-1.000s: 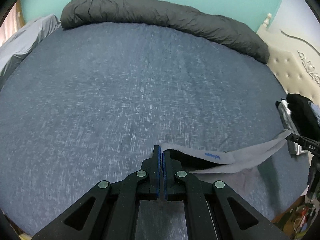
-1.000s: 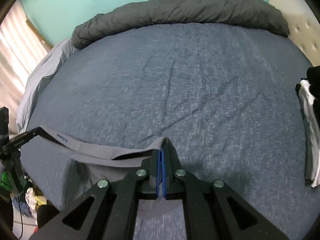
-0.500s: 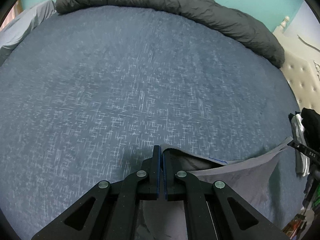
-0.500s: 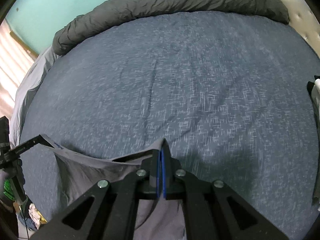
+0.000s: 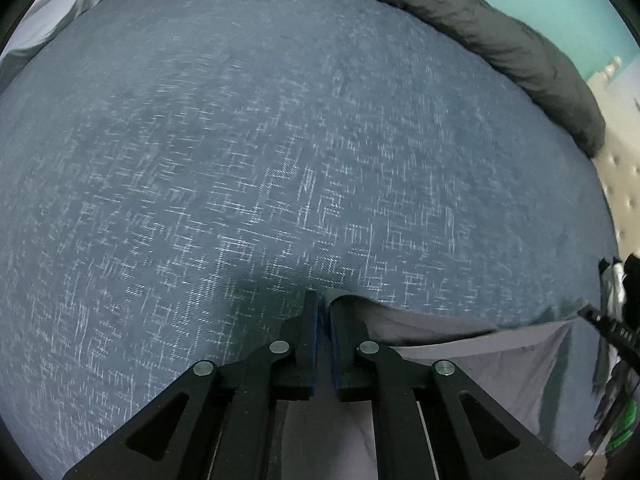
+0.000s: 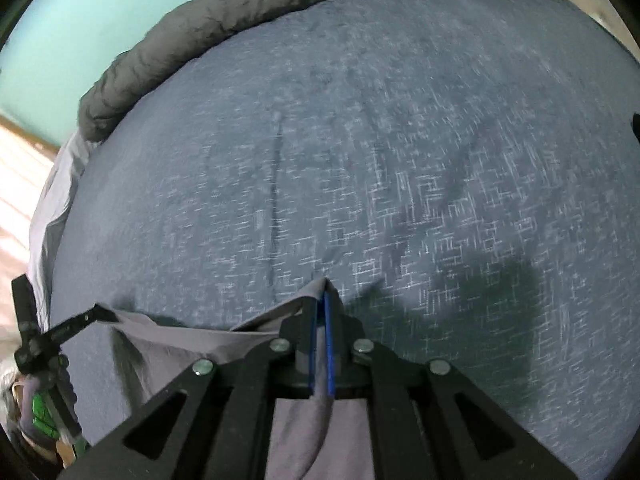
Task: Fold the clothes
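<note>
Your left gripper (image 5: 323,300) and right gripper (image 6: 323,288) each point steeply down at a bed, with 1 grey garment (image 5: 488,356) stretched between them. The garment is thin, plain grey cloth. Its top edge runs as a sagging line from one gripper to the other, and the rest hangs down below it over the near part of the bed.

In the left wrist view, your left fingers (image 5: 308,336) stand a narrow slit apart, having just been opening a little, with a curled corner of the garment lying against the right-hand finger. I cannot tell whether the pads press on the cloth. In the right wrist view, your right fingers (image 6: 306,336) are almost together, and a fold of the garment passes up between their blue pads, so they grip it.

The bed sheet (image 5: 240,152) is blue with a pale woven fleck and only faint creases. A dark grey rolled duvet (image 5: 500,36) lies along the far edge of the bed, against a turquoise wall (image 6: 80,24). A cream buttoned headboard (image 5: 616,184) stands at the right side in the left wrist view. A small pile of dark and white clothes (image 5: 624,280) sits by that edge, near your right gripper.
</note>
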Tool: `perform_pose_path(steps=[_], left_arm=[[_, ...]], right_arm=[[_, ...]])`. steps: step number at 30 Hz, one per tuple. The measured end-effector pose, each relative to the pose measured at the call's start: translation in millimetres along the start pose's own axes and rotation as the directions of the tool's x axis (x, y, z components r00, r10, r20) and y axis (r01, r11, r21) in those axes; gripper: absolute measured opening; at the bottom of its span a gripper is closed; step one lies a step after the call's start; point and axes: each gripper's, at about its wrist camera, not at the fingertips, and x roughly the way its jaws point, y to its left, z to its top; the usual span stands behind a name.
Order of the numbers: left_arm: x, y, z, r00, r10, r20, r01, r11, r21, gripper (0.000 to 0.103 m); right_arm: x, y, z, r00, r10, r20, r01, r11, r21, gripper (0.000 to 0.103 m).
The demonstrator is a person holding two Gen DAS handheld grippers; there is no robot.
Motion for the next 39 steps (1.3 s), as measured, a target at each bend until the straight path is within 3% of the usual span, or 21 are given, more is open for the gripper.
perform_pose_path(steps=[2, 3, 5, 6, 12, 18, 32, 33, 37, 38, 39], left_arm=[[2, -2, 0, 1.000, 0.009, 0.004, -0.009, 1.000, 0.000, 0.037], [2, -2, 0, 1.000, 0.008, 0.006, -0.008, 1.000, 0.000, 0.043], [1, -6, 0, 1.000, 0.013, 0.010, -0.013, 1.000, 0.021, 0.045], [0, -8, 0, 1.000, 0.018, 0.016, -0.019, 0.999, 0.033, 0.045], [-19, -6, -1, 0.997, -0.006, 0.075, 0.003, 0.999, 0.052, 0.045], [-8, 7, -24, 0.997, 0.042, 0.063, -0.050, 0.991, 0.126, 0.045], [12, 7, -23, 0.997, -0.041, 0.065, 0.030, 0.986, 0.161, 0.043], [15, 5, -23, 0.997, -0.038, 0.062, 0.027, 0.984, 0.175, 0.042], [22, 0, -26, 0.998, -0.028, 0.056, 0.016, 0.979, 0.205, 0.020], [23, -1, -26, 0.998, -0.026, 0.058, 0.013, 0.978, 0.208, 0.011], [23, -2, -26, 0.998, -0.024, 0.061, 0.010, 0.977, 0.212, 0.009]], right_arm=[[3, 3, 1, 1.000, -0.015, 0.005, 0.015, 1.000, -0.018, 0.013], [3, 4, 1, 1.000, -0.016, 0.009, 0.017, 1.000, -0.023, 0.018], [1, 4, 1, 1.000, -0.011, 0.019, 0.011, 1.000, -0.017, 0.047], [0, 3, 1, 1.000, -0.006, 0.026, 0.006, 1.000, -0.010, 0.049], [-21, 7, 2, 0.996, 0.005, 0.092, 0.001, 0.998, -0.060, 0.049], [-6, 1, -20, 0.997, -0.074, 0.039, 0.079, 0.981, -0.176, 0.049], [21, -2, -25, 0.999, -0.039, 0.035, 0.044, 0.988, -0.150, 0.049], [24, -2, -24, 0.999, -0.040, 0.033, 0.045, 0.988, -0.150, 0.049], [32, 1, -24, 0.998, -0.044, 0.039, 0.049, 0.985, -0.163, 0.046], [32, 2, -25, 0.998, -0.035, 0.047, 0.042, 0.985, -0.164, 0.032], [32, 2, -25, 0.998, -0.032, 0.051, 0.040, 0.985, -0.165, 0.024]])
